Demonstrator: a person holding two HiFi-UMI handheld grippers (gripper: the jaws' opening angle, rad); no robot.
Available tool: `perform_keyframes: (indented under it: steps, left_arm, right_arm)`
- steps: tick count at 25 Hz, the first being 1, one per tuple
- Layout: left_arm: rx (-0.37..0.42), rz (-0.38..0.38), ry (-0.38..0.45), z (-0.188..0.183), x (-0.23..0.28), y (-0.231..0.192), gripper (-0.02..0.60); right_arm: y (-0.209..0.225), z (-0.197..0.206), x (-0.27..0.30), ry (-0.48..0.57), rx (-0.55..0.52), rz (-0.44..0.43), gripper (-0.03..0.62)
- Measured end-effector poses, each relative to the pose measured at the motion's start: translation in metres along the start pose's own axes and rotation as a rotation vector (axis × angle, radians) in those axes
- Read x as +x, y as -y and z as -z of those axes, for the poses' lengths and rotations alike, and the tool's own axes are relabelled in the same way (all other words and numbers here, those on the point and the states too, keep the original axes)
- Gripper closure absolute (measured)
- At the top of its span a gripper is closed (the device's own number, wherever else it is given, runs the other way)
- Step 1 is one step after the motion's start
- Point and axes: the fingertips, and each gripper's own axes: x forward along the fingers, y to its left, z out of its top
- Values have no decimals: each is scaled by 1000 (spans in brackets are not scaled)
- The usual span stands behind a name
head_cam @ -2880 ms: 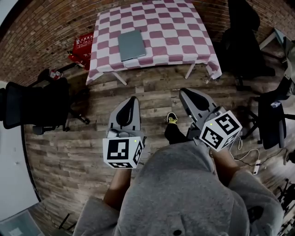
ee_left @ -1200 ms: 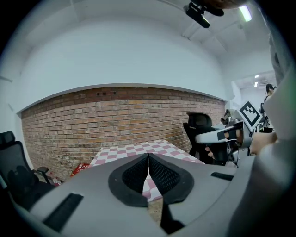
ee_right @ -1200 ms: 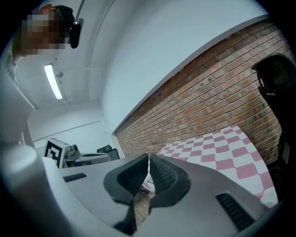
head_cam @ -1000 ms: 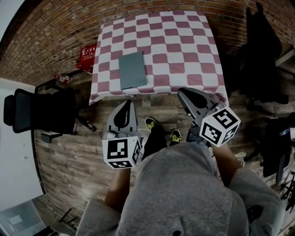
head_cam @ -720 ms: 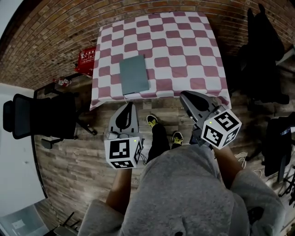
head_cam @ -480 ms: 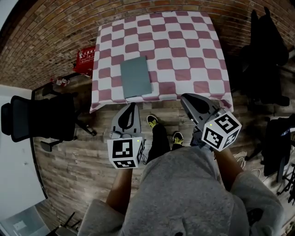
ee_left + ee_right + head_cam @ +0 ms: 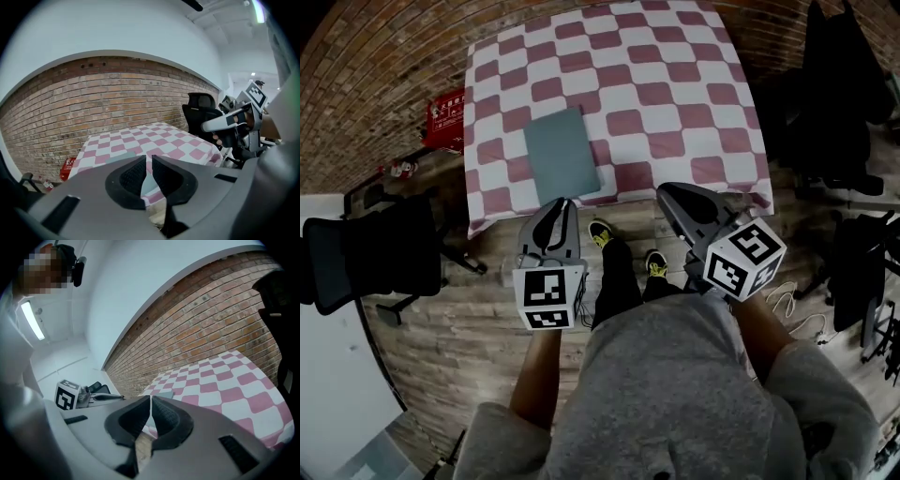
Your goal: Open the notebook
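A closed grey-green notebook [image 7: 562, 157] lies flat on the left front part of the pink-and-white checked table [image 7: 694, 94]. In the left gripper view the notebook [image 7: 119, 159] shows just beyond the jaws. My left gripper [image 7: 561, 202] hangs over the floor just short of the table's front edge, in line with the notebook. Its jaws are starting to open: a thin slit shows, with nothing in it. My right gripper [image 7: 667, 190] is held at the table's front edge further right, shut and empty. From there the notebook [image 7: 165, 393] lies ahead to the left.
A black office chair [image 7: 366, 258] stands left of the table, and a red box [image 7: 445, 117] lies on the floor by the brick wall. Dark chairs [image 7: 834, 103] crowd the right side. A white cable [image 7: 783, 300] trails on the wooden floor.
The person has stepped closer to the table, which now fills more of the head view. Both grippers have sunk and moved forward up to its front edge.
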Motion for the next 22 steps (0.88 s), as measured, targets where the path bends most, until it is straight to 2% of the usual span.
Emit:
perform_keyframes:
  steps: [4, 8, 14, 17, 22]
  left_arm:
    - [26, 18, -40, 9, 20, -3, 499]
    - [75, 33, -81, 20, 34, -4, 483]
    - [142, 87, -148, 43, 56, -1, 423]
    - [225, 107, -200, 59, 70, 1, 395]
    - [349, 139, -266, 76, 90, 4, 383]
  right_arm:
    - [13, 2, 9, -14, 6, 23, 559]
    - [20, 9, 16, -30, 31, 43, 559]
    - [22, 24, 26, -71, 46, 40, 559]
    - [28, 30, 29, -83, 64, 51, 559]
    - [37, 38, 31, -97, 80, 72, 559]
